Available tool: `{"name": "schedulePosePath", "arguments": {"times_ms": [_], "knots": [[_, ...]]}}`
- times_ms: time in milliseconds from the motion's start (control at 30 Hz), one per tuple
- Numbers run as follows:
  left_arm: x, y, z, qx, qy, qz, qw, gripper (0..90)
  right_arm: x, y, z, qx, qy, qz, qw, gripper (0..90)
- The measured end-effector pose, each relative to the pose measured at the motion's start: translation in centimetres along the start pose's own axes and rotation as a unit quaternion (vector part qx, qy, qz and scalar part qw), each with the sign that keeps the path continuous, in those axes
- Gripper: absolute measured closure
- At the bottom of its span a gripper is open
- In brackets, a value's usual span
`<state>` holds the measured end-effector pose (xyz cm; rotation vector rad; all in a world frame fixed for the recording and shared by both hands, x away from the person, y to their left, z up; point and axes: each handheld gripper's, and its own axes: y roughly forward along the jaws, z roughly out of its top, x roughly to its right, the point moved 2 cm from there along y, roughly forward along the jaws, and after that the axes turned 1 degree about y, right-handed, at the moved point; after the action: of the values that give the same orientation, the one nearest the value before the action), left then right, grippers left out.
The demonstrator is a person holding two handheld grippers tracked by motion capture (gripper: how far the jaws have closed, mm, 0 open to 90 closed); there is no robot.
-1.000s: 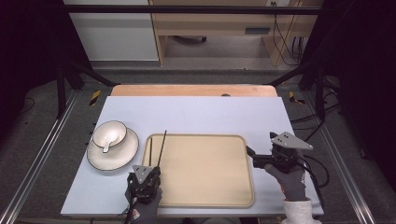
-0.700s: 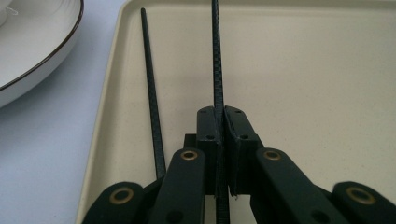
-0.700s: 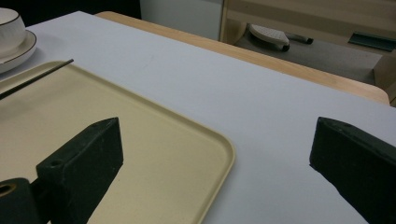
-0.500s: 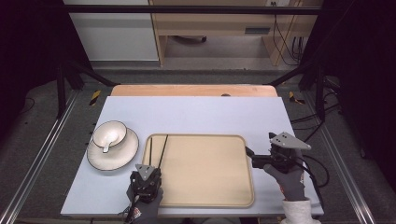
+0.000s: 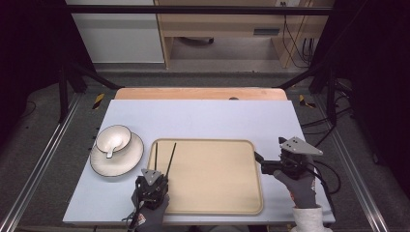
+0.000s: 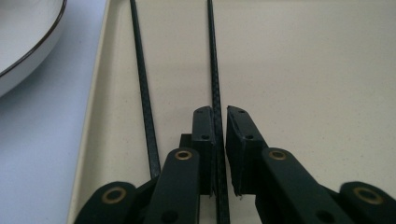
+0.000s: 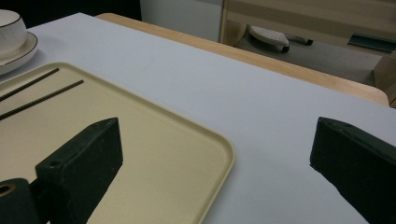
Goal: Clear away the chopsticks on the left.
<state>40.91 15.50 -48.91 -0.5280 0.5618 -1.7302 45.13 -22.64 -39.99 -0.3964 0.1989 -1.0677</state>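
Observation:
Two thin black chopsticks lie on the left part of the beige tray [image 5: 212,179]. The left chopstick [image 6: 142,84] rests free beside the tray's rim. The right chopstick [image 6: 214,70] runs between the jaws of my left gripper [image 6: 220,112], whose jaws have just been opening; a thin gap shows on the stick's right side. In the high view the left gripper [image 5: 153,180] sits at the tray's near left corner. My right gripper [image 5: 261,163] stands wide open at the tray's right edge, nothing between its jaws [image 7: 219,126].
A white bowl [image 5: 113,139] holding a spoon sits on a white plate [image 5: 121,162] left of the tray. The plate's rim [image 6: 23,42] is close to the left chopstick. A wooden strip [image 5: 198,93] borders the table's far edge.
The chopsticks, earlier together as one line in the left gripper, have spread apart and now lie side by side on the tray. Neither hand has shifted.

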Motion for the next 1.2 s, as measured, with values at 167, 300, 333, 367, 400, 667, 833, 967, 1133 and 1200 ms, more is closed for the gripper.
{"name": "schedulePosePath", "arguments": {"times_ms": [167,300,333,367,400,667,833,967,1133,1200], "knots": [[-0.3,-1.0,1.2,0.026,0.010,-0.032,0.9991,71.6,0.1,-0.2,0.1,0.006,0.006,0.001,1.0000,2.4],[-0.5,-1.9,3.0,0.050,0.032,-0.058,0.9965,62.5,0.2,-0.4,0.2,0.010,0.008,0.001,0.9999,2.3],[-0.6,-2.1,3.4,0.054,0.035,-0.068,0.9956,60.5,0.2,-0.4,0.2,0.011,0.009,0.000,0.9999,2.3],[-0.8,-2.3,3.8,0.058,0.041,-0.080,0.9942,58.0,0.2,-0.5,0.2,0.012,0.010,0.001,0.9999,2.3],[-1.0,-2.5,4.2,0.059,0.045,-0.092,0.9930,56.1,0.2,-0.5,0.2,0.012,0.010,0.001,0.9999,2.3],[-3.5,-3.7,6.2,0.069,0.087,-0.131,0.9852,38.6,0.7,-1.0,0.3,0.023,0.018,0.000,0.9996,2.2],[-5.4,-4.2,6.2,0.075,0.102,-0.139,0.9822,29.3,1.0,-1.2,0.2,0.025,0.023,-0.003,0.9994,2.3],[-6.8,-4.3,6.0,0.083,0.097,-0.151,0.9802,25.2,1.4,-1.2,0.0,0.026,0.028,-0.007,0.9993,2.3],[-8.2,-3.9,5.8,0.079,0.094,-0.143,0.9821,22.2,1.6,-1.2,-0.2,0.027,0.034,-0.009,0.9990,2.4],[-8.9,-3.8,5.7,0.079,0.089,-0.140,0.9829,21.4,1.8,-1.1,-0.4,0.025,0.035,-0.011,0.9990,2.5]]}}
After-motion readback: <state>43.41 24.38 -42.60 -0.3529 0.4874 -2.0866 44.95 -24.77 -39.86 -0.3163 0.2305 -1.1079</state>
